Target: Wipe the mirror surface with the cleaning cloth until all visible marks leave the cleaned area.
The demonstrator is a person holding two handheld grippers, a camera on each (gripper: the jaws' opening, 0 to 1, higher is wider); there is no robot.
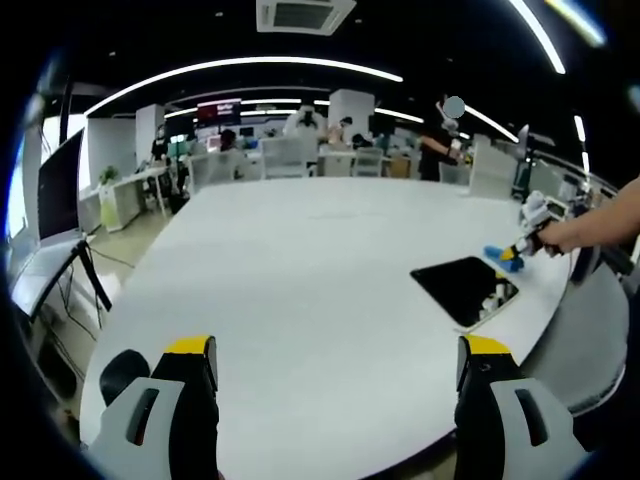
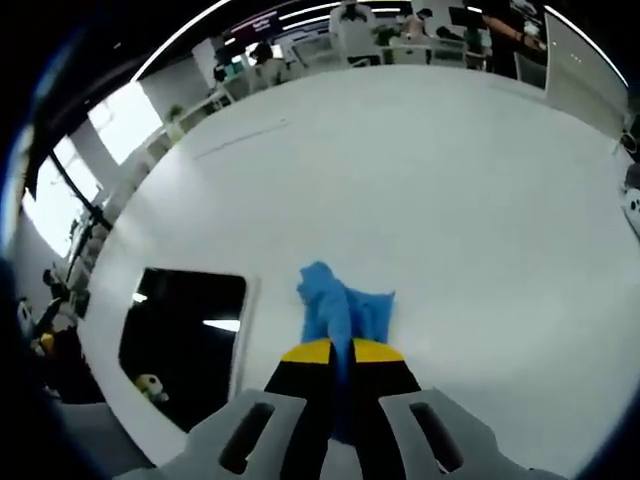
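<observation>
Gripping: right tool (image 2: pixel 340 352) has its yellow-tipped jaws pressed together on the blue cleaning cloth (image 2: pixel 345 308), which bunches up ahead of the tips on the white counter (image 2: pixel 450 190).
Mirror: dark rectangular mirror (image 2: pixel 185 330) lies flat on the counter, just left of the cloth in the right gripper view; cloth and mirror look apart, with a strip of bare counter between them.
Left tool: left tool (image 1: pixel 340 362) hangs over the counter's near edge, jaws wide apart, nothing between them.
Far side, left gripper view: the mirror (image 1: pixel 460 288) sits to the right, the cloth (image 1: pixel 503 256) just beyond its far corner, with a hand (image 1: pixel 562 237) holding the right tool (image 1: pixel 520 250) there.
Reflections: ceiling lights and small pale shapes show in the mirror.
Background: office desks and chairs (image 1: pixel 290 160) behind the counter.
</observation>
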